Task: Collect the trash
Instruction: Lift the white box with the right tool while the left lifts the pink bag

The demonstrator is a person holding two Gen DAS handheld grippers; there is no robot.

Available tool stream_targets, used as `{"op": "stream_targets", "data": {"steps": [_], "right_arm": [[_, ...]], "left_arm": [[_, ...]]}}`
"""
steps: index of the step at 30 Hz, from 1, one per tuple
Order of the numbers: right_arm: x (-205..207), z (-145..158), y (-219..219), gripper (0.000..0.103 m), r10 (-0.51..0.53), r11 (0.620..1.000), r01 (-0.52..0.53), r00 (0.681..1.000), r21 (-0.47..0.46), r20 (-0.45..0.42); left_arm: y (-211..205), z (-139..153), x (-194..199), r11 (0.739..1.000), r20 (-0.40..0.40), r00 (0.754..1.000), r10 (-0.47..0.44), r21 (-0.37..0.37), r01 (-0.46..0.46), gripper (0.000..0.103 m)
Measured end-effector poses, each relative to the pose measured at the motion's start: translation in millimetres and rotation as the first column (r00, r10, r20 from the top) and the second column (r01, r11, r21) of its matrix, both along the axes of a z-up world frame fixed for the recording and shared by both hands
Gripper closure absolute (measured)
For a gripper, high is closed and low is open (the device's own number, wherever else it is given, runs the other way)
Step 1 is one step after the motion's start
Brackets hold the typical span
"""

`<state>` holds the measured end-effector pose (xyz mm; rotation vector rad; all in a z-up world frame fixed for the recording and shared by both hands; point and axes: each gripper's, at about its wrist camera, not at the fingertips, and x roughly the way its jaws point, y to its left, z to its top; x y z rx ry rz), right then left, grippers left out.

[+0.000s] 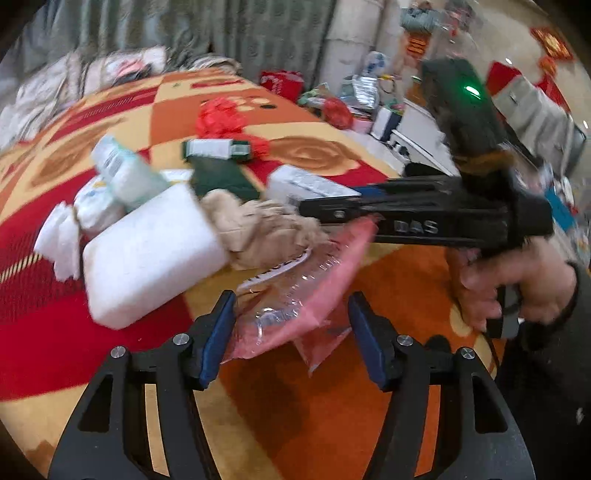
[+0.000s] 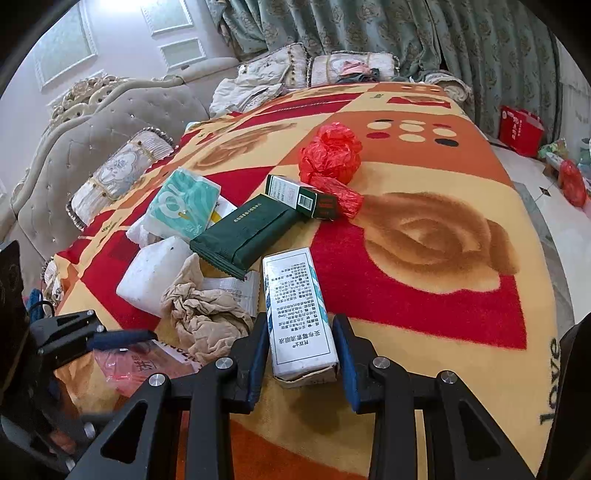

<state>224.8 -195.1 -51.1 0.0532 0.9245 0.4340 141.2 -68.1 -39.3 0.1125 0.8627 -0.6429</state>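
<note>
Trash lies on a patterned blanket (image 2: 424, 295). My right gripper (image 2: 301, 354) is open, its blue pads on either side of a white printed carton (image 2: 297, 314), not clamped. My left gripper (image 1: 291, 343) is open around a pink plastic bag (image 1: 295, 314). The right gripper also shows in the left wrist view (image 1: 332, 212), reaching over the white carton (image 1: 306, 182). Nearby lie a crumpled beige cloth (image 2: 205, 317), a white foam block (image 2: 153, 275), a dark green packet (image 2: 243, 236), a green box (image 2: 301, 197), a red plastic bag (image 2: 330, 155) and a tissue pack (image 2: 183, 206).
The blanket covers a bed with a tufted grey headboard (image 2: 92, 125) and pillows (image 2: 295, 70) at the back. Green curtains (image 2: 369, 33) hang behind. Right of the bed is tiled floor with a red gift bag (image 2: 521, 129) and clutter.
</note>
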Motion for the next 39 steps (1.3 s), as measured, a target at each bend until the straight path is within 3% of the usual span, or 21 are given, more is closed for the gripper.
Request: {"op": "stream_targets", "data": {"steps": [2,3,5,7,20,29,39], "right_arm": [[0,0,-1,0.071,-0.002,1.000,0.002,1.000,0.004,0.000],[0,0,-1,0.071,-0.003,1.000,0.003,1.000,0.005,0.001],[-1,1,-1,0.072,-0.003,1.000,0.003,1.000,0.005,0.008],[-3,3,-1,0.072,-0.007,1.000,0.007,1.000,0.006,0.024],[-31,35,-22,0.072,-0.055,0.998,0.049,0.989,0.045,0.140],[-66,58,-30,0.072,-0.112,0.994,0.114,0.962,0.007,0.249],[-75,41,-19,0.072,-0.083,0.994,0.097,0.969,-0.050,0.231]], "left_arm": [[-2,0,-3,1.000,-0.010,1.000,-0.002,-0.024,0.002,0.061],[-3,-2,-3,1.000,-0.022,1.000,0.005,-0.025,-0.005,0.080],[-3,-3,-7,0.999,-0.015,0.999,0.035,-0.031,-0.035,0.082],[-2,-2,-11,0.997,-0.013,0.998,0.058,-0.049,-0.059,0.093],[25,40,-54,0.956,0.031,0.968,0.250,-0.168,-0.242,0.096],[26,56,-85,0.939,0.086,0.939,0.332,-0.120,-0.322,0.096],[23,55,-91,0.945,0.076,0.945,0.319,-0.098,-0.311,0.096]]}}
